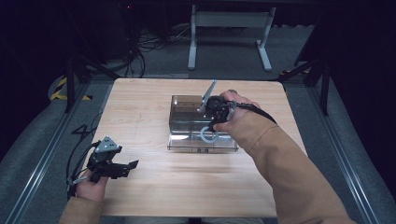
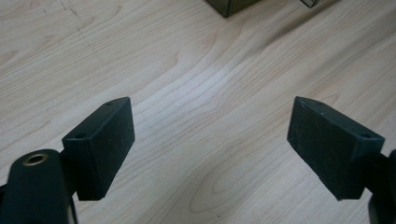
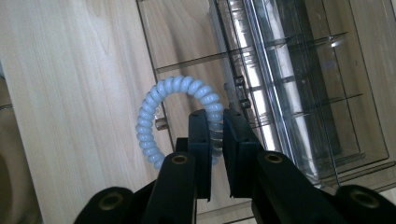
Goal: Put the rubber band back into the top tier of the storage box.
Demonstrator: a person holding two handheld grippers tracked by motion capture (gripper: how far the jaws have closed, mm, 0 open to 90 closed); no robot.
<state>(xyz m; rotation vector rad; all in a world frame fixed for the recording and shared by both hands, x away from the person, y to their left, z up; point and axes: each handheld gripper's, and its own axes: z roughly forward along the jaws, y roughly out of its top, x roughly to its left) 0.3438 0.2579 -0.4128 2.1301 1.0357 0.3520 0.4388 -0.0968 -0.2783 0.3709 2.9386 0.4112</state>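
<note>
Pinching the pale coiled hair tie over the clear compartment box, the right gripper seemingly meant to stow it — the left gripper idled agape.

A: Where did the high view sit?
B: Above the person's side, facing forward and down over the whole table.
A: And the left gripper view?
B: Low and close over bare wood, a corner of the clear box at its top edge.
A: The right one?
B: Very near, looking down into that same box, which the high view also showed.
</note>
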